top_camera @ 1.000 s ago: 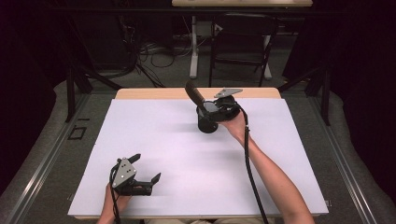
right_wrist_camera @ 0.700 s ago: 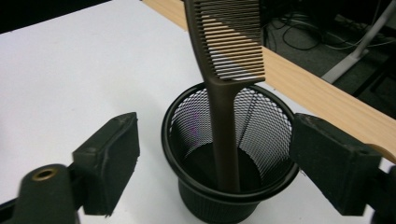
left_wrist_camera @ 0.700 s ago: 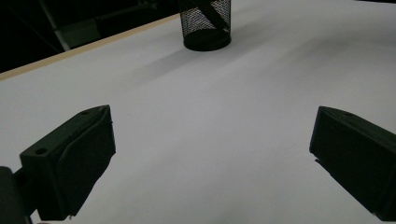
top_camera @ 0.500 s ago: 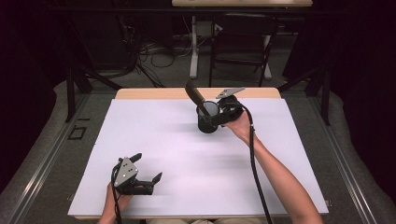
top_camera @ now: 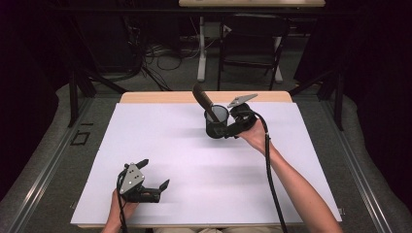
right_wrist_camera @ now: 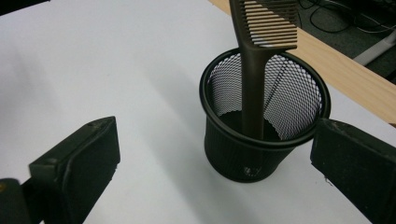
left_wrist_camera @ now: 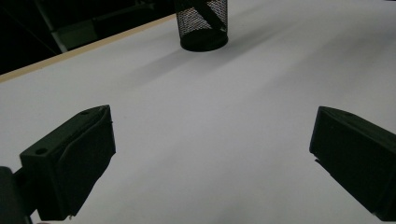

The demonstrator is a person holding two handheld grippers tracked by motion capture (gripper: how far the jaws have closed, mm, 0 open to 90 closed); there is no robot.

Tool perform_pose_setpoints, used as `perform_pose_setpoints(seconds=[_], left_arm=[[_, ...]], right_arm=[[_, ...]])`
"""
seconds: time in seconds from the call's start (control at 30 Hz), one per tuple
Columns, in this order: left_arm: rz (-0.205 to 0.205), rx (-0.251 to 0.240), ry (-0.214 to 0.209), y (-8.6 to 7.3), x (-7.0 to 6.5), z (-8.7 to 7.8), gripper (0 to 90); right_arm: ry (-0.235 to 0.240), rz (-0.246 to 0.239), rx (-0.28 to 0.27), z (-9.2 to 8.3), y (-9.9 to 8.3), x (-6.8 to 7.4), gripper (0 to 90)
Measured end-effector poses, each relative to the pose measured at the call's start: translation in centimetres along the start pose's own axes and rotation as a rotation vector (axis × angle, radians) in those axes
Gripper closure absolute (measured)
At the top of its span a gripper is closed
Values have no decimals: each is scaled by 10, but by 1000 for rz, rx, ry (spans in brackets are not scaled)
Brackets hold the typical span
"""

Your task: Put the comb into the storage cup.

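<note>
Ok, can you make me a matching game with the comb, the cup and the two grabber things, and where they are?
Things:
1. comb
2. mesh cup
3. left gripper
4. right gripper

Places:
A. near front edge of the table, jaws open
B. standing inside the cup, teeth up
C. beside the cup, jaws open
D. on the white sheet, toward the far side

Pairs: 1-B, 2-D, 3-A, 4-C

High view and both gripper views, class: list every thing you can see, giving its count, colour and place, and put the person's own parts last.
Mesh cup: one, black, on the far middle of the table.
Comb: one, dark brown, standing handle-down in the cup, leaning.
Table: one, white top with a wooden far edge.
Chair: one, dark, beyond the table.
Left gripper: one, black, near left, jaws open.
Right gripper: one, black, at the cup, jaws open.
Forearms: two, from the near edge.
</note>
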State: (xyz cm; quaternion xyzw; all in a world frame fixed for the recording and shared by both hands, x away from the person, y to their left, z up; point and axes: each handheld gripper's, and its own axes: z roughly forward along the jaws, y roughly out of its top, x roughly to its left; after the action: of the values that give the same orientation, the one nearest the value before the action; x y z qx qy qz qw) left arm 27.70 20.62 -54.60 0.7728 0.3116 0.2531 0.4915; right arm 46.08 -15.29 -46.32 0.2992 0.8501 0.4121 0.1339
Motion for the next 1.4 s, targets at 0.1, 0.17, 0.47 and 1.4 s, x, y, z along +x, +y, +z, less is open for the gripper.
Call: perform_pose_setpoints(seconds=[0.1, 0.17, 0.47, 1.4], left_arm=[[-1, 1, 5, 0, 0, -1, 3], [1, 3, 3, 0, 0, -1, 3], [5, 3, -3, 0, -1, 0, 3], [-2, 8, 12, -2, 0, -3, 3]], right_arm=[[7, 3, 7, -4, -3, 1, 1], [13, 7, 8, -7, -6, 1, 0], [12, 2, 7, -26, -18, 3, 0], [5, -7, -16, -68, -65, 21, 0]])
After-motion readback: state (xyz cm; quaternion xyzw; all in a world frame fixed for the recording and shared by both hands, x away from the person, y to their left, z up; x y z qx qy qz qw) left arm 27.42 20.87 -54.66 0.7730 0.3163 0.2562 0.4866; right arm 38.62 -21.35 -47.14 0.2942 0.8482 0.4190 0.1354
